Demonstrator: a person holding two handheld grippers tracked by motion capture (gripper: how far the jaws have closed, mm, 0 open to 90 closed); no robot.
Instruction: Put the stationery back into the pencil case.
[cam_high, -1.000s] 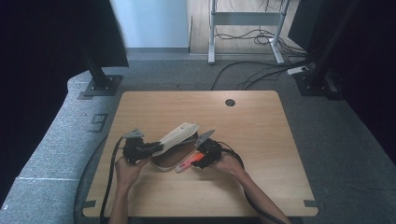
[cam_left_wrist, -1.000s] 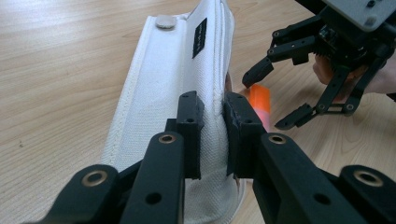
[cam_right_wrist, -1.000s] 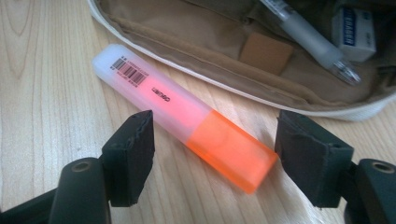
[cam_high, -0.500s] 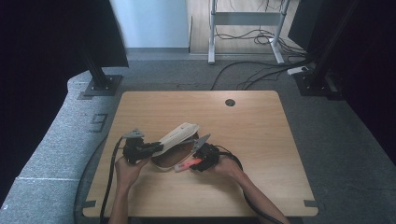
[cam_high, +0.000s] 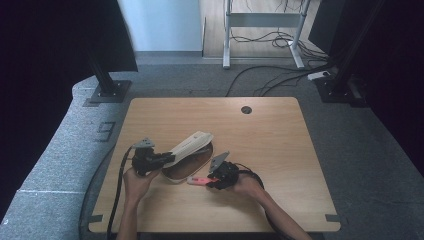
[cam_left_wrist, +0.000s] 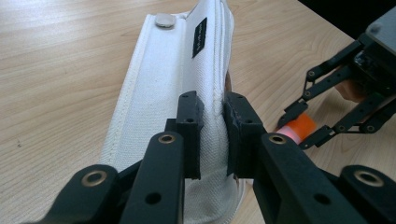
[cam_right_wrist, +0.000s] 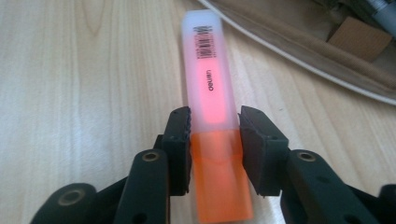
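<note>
Right gripper view: highlighter (cam_right_wrist: 210, 93) points lengthwise away (orange cap nearest the jaws).

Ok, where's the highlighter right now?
High view: the highlighter lies on the table between the right gripper's jaws, which have just been closing, beside the open pencil case.

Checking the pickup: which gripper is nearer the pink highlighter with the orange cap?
Right gripper: its jaws have just been closing around the highlighter. The left gripper clamps the white fabric pencil case beside it.

White fabric pencil case (cam_high: 187, 146) open, flap raised, on table. Pink highlighter (cam_right_wrist: 210, 93) with orange cap lying flat just beside case's opening.
</note>
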